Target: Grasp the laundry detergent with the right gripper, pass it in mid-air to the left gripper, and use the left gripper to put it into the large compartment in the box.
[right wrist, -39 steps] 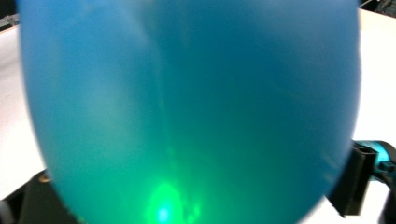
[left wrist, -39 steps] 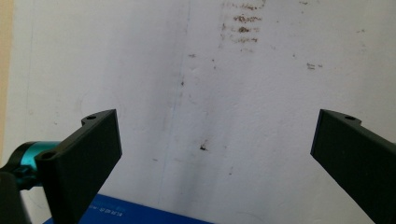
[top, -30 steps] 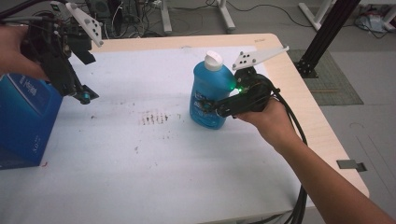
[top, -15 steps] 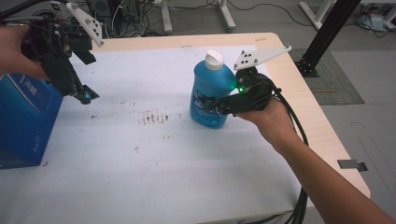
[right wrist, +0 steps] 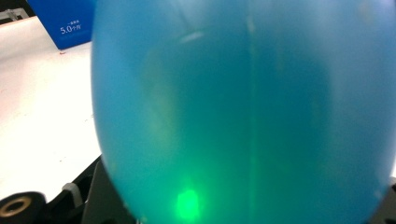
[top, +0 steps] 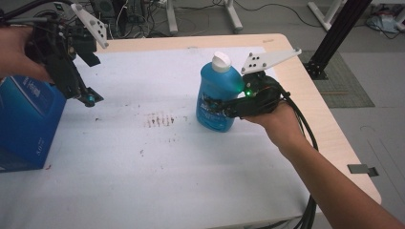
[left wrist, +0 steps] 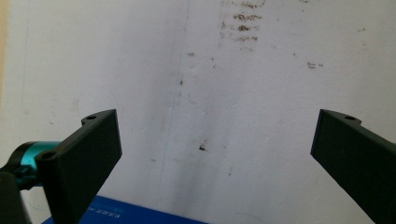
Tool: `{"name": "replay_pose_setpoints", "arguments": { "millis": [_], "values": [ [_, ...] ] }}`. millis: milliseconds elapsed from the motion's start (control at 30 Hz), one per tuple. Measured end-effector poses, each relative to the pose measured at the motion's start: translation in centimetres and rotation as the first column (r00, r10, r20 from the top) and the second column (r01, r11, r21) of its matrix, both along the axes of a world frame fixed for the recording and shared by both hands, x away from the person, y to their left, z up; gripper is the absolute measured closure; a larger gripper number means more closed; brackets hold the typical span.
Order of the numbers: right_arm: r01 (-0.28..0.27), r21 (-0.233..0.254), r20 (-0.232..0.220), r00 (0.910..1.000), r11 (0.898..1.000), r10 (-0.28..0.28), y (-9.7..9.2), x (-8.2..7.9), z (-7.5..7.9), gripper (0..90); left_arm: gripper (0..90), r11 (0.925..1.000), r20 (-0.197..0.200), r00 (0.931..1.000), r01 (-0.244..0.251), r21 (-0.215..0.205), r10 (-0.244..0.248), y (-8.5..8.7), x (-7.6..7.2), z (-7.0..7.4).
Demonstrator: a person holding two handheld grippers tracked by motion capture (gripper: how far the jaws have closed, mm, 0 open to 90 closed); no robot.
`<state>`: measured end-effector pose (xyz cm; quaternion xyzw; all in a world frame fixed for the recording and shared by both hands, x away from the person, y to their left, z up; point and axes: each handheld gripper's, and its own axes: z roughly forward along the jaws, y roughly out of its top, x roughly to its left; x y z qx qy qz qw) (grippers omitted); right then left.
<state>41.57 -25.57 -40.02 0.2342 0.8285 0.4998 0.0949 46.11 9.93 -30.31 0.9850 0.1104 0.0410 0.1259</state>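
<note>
Blue bottle [top: 216,98] clamped upright in the right gripper [top: 215,106].
Its jaws have just closed on the bottle, apparently low down. Far left of the bottle, the left gripper [top: 86,98] hangs wide apart beside a blue box [top: 26,124].

Light wood table [top: 305,90] with a white foam sheet [top: 157,171] over most of it, kinda grubby with dark smudges [top: 160,119] mid-sheet. 1 blue bottle [top: 216,98] stands upright right of center, 1 blue box [top: 26,124] sits at the left edge.
</note>
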Motion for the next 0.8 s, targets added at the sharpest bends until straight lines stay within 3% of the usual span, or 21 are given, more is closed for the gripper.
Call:
{"name": "replay_pose_setpoints", "arguments": {
  "millis": [533, 700, 800],
  "values": [
    [-0.039, -0.018, -0.003, 0.9992, 0.999, 0.039, -0.5, -0.3, 1.7, 44.9, 1.7, 0.9998, 0.008, 0.9999, 0.006, -0.021, -0.006, -0.5, -0.7, 0.8],
    [-0.07, -0.018, -0.011, 0.9975, 0.997, 0.07, -0.1, -0.5, 2.8, 44.9, 1.7, 0.9996, 0.003, 1.0, 0.009, -0.028, -0.009, -0.6, -1.0, 1.1],
    [-0.134, -0.026, -0.023, 0.9908, 0.991, 0.134, 1.0, -0.7, 4.3, 44.9, 1.8, 0.999, -0.018, 0.9997, 0.014, -0.042, -0.014, -0.8, -1.4, 1.6]
  ]
}}
